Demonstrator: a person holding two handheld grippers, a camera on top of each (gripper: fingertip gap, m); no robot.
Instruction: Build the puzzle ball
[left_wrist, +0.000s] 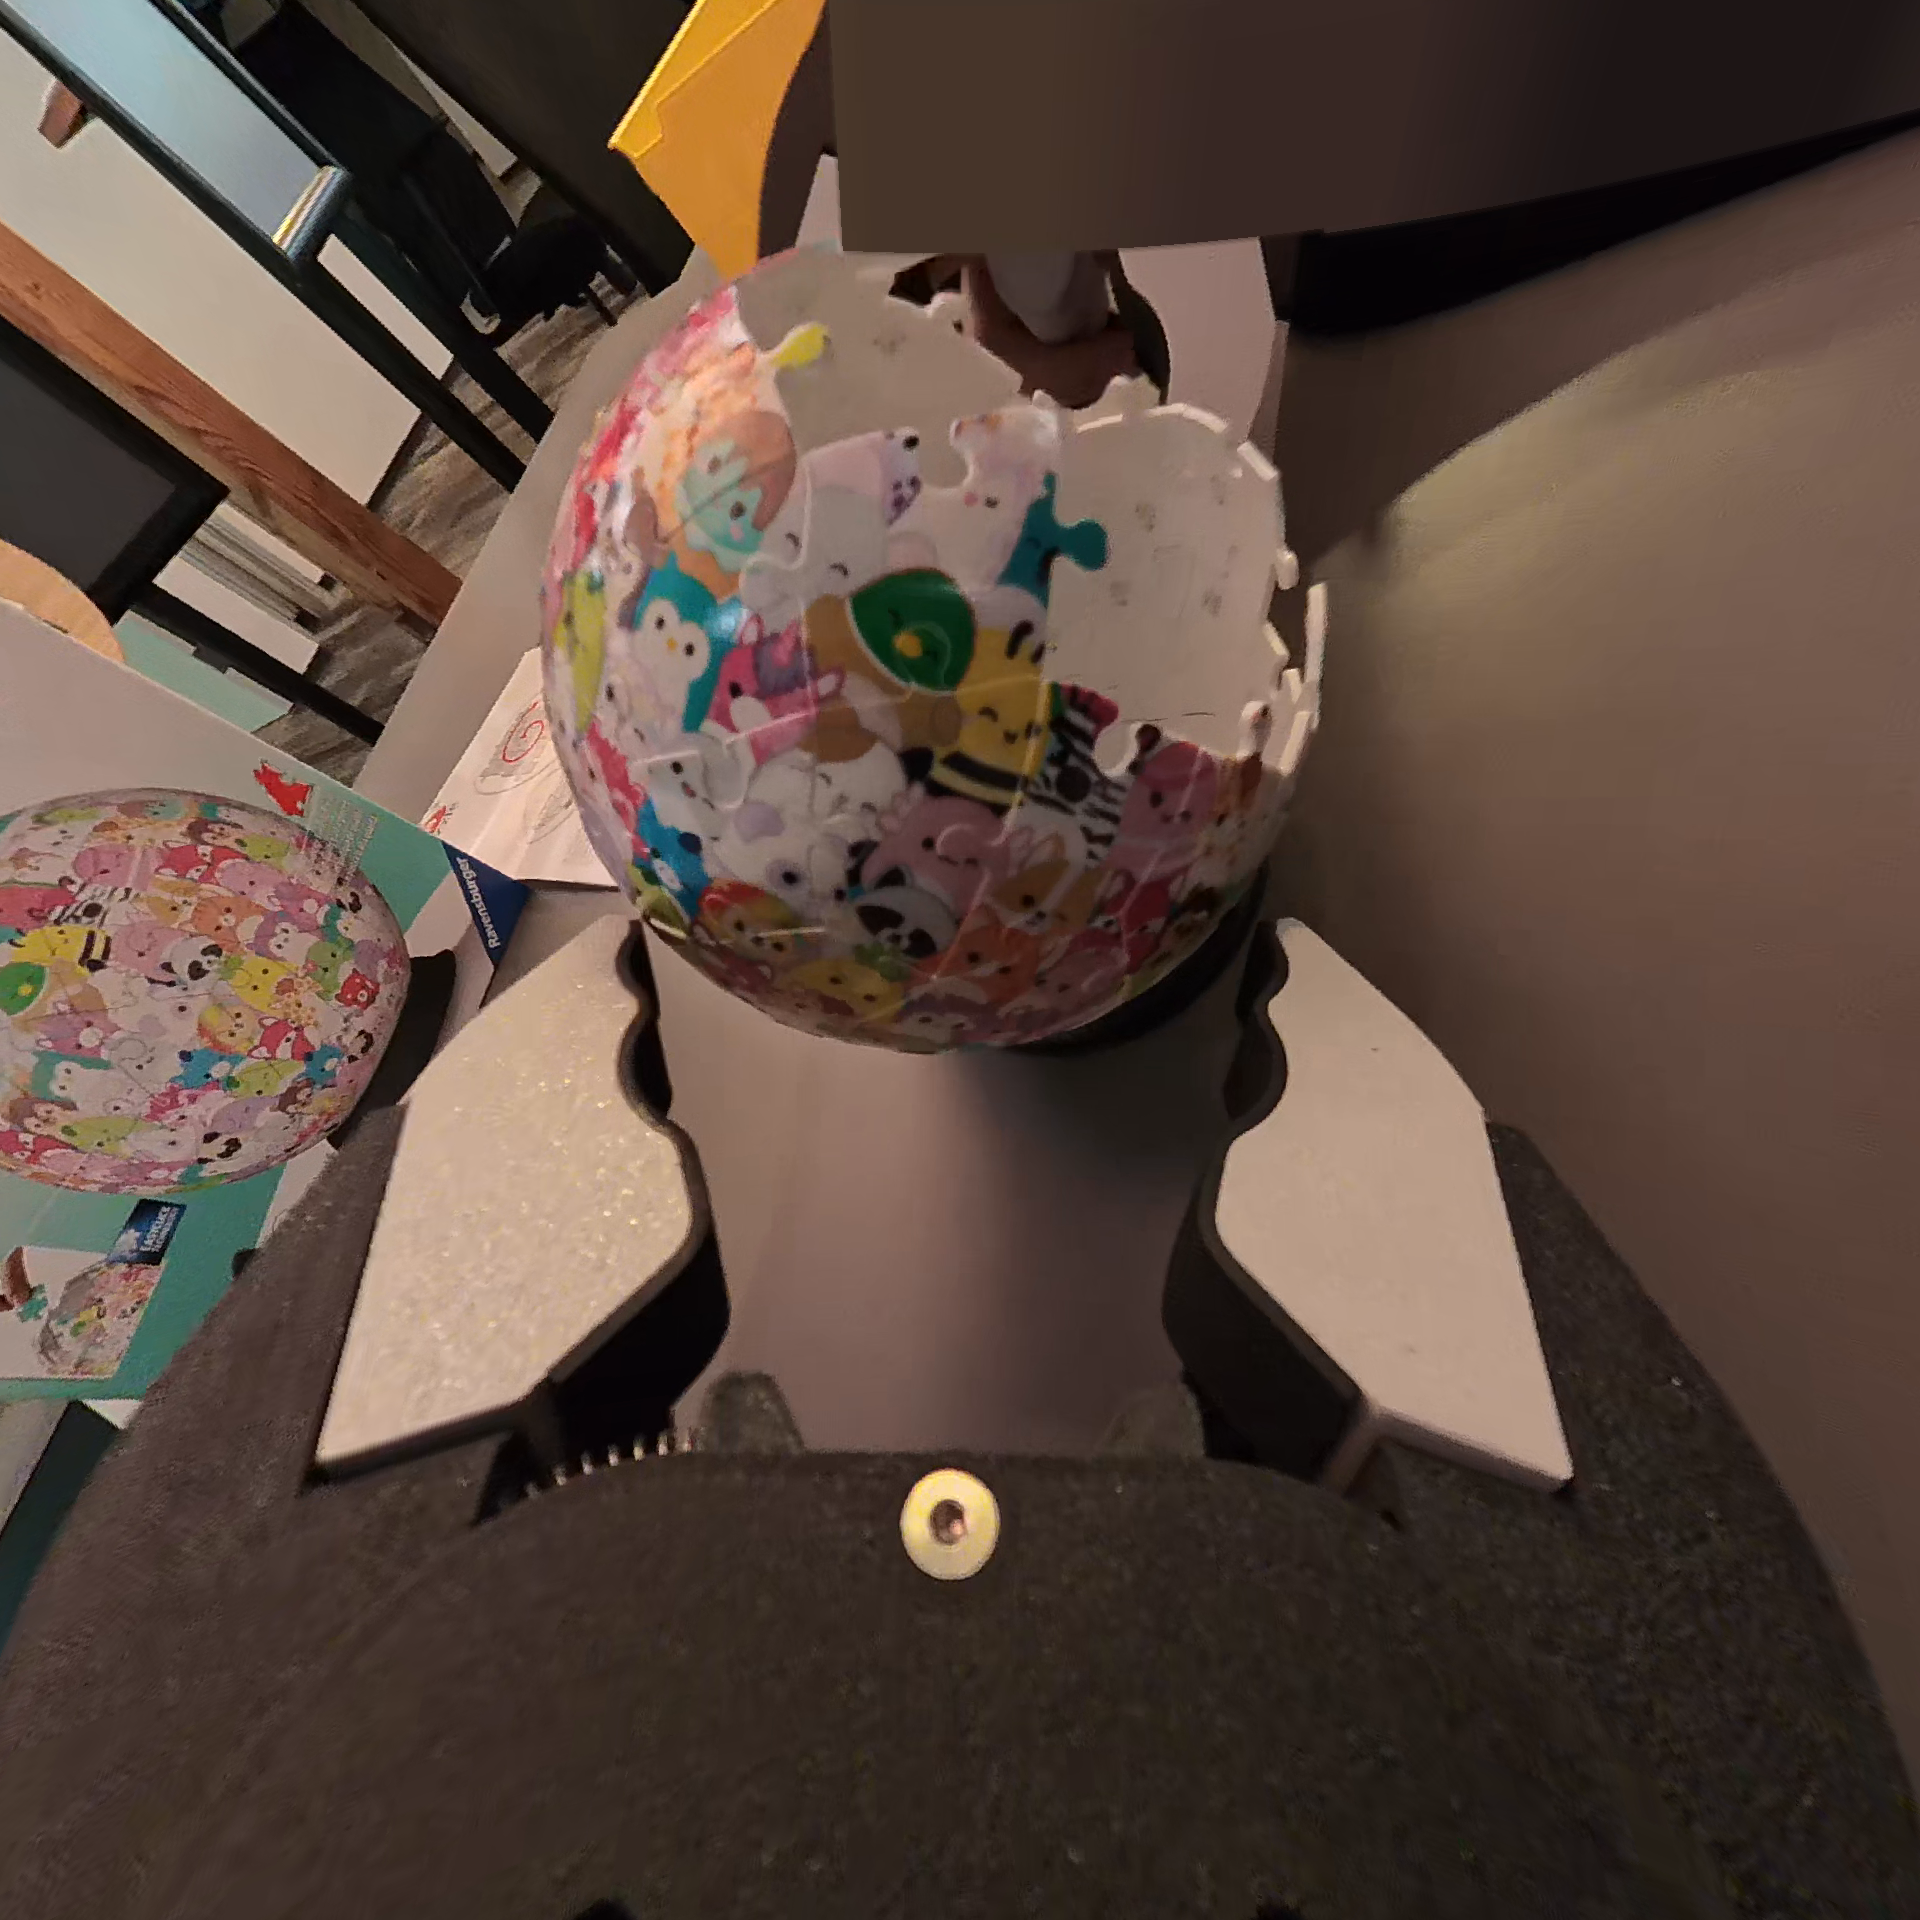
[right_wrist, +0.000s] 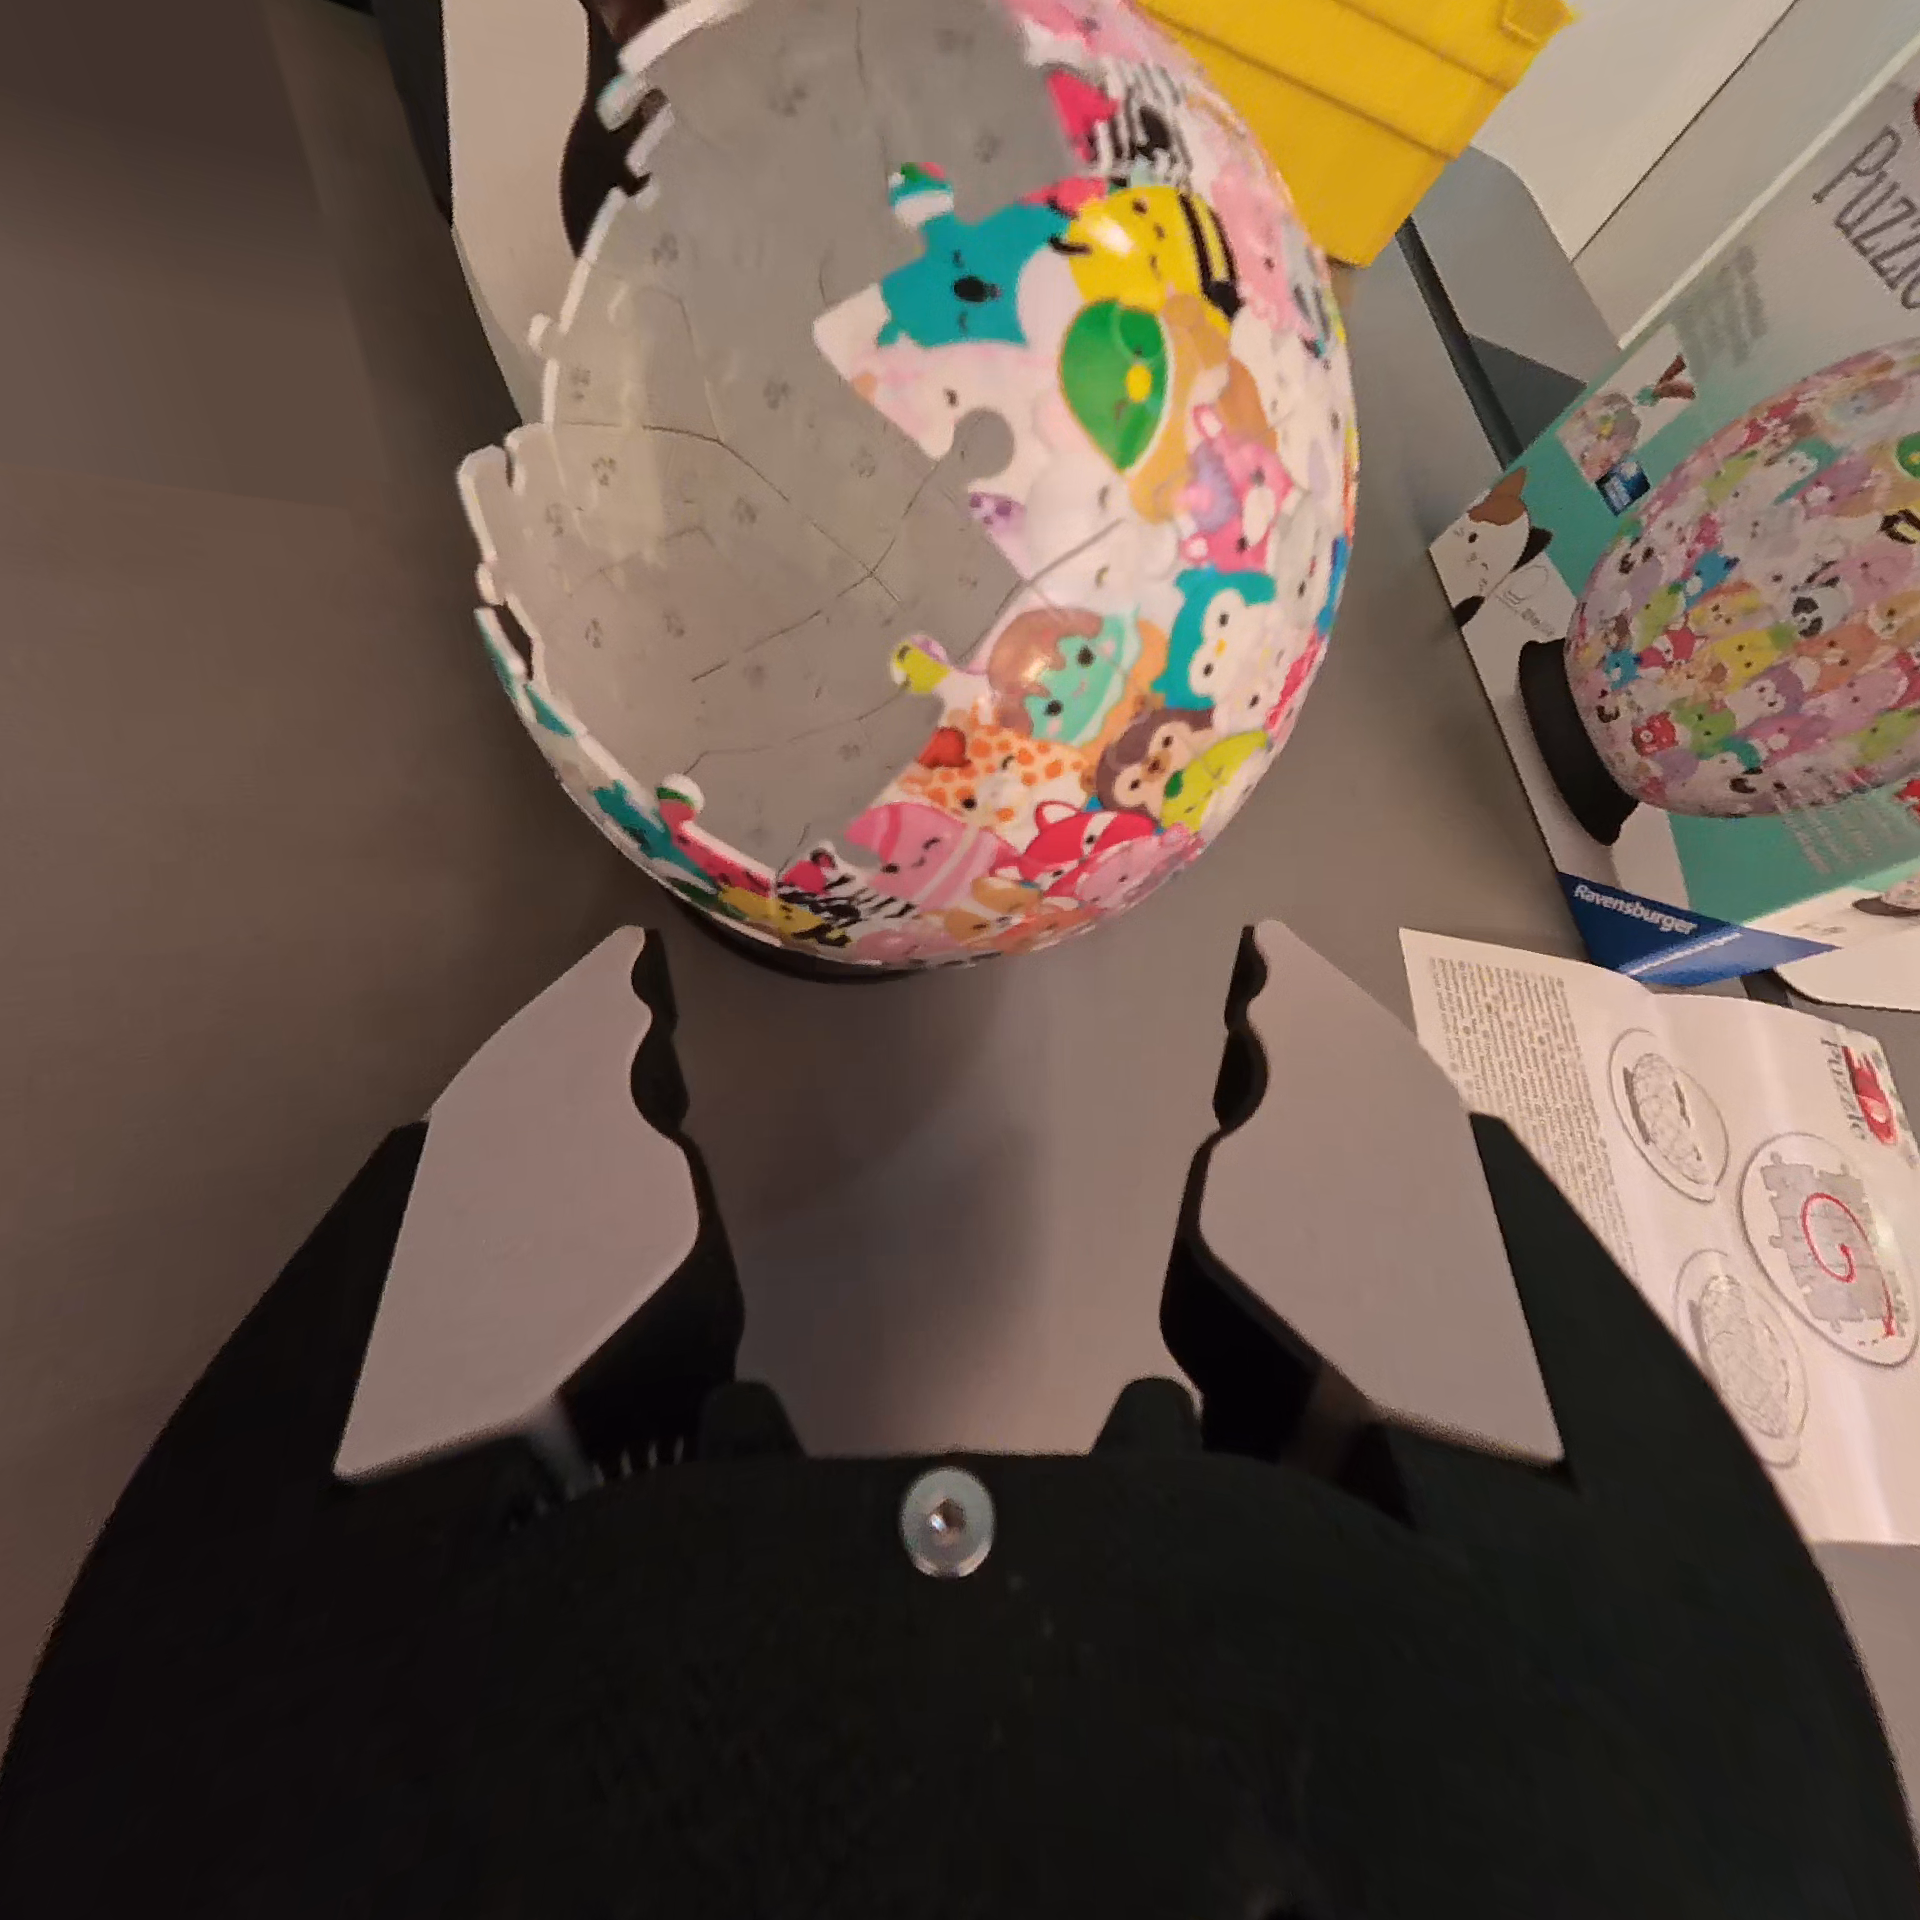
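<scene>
The puzzle ball (left_wrist: 831, 727) is a part-built hollow sphere with colourful cartoon animals, standing on a black stand (left_wrist: 1174, 1008) on the grey table. A large gap at its top and side shows the white inner faces of pieces. My left gripper (left_wrist: 956, 956) is open and empty, just short of the ball's base. In the right wrist view the ball (right_wrist: 1122, 582) shows its grey inside (right_wrist: 727, 499) on the left. My right gripper (right_wrist: 945, 966) is open and empty, just below the ball's stand (right_wrist: 810, 961).
The puzzle box (left_wrist: 177, 1018) lies at the left, also in the right wrist view (right_wrist: 1714, 644). An instruction leaflet (right_wrist: 1662, 1195) lies right of my right gripper. A yellow bin (right_wrist: 1351, 114) sits behind the ball. Wooden and black furniture (left_wrist: 208, 395) stands beyond the table. There is about 10 cm between the tips of the two grippers.
</scene>
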